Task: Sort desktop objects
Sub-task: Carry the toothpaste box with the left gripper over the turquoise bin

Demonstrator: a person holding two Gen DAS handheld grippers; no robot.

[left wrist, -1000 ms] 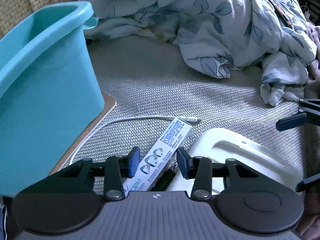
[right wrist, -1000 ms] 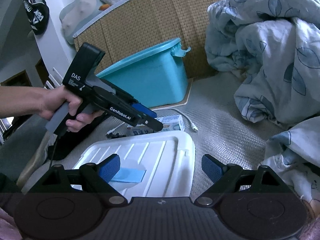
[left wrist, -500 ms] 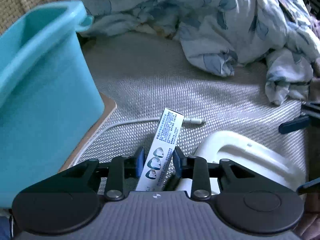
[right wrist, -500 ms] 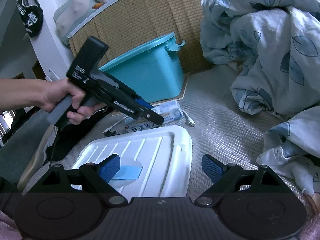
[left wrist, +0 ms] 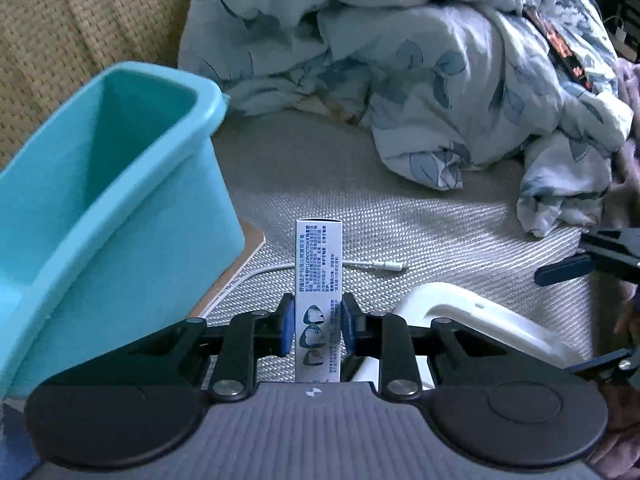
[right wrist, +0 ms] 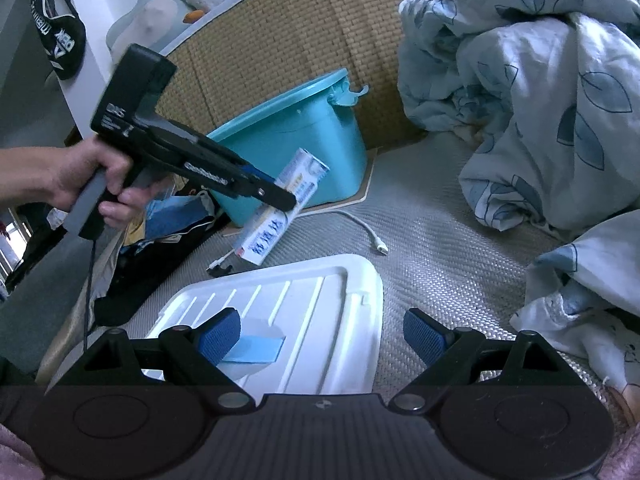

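My left gripper [left wrist: 314, 330], jaws just closed, pinches the toothpaste box [left wrist: 318, 280] near one end, clear of the mat [left wrist: 400, 220], beside the teal bin [left wrist: 100, 200], probably its destination. My right gripper [right wrist: 320, 334] waits spread above the white lid [right wrist: 320, 300].

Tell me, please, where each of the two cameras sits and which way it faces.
Left wrist: on the left tongs, looking down at the toothpaste box they grip, teal bin alongside; only those tongs show.
Right wrist: on the open right tongs, facing over the white lid toward the bin; a hand on the left tongs shows.
Shared: box, bin, lid, white cable, quilt.
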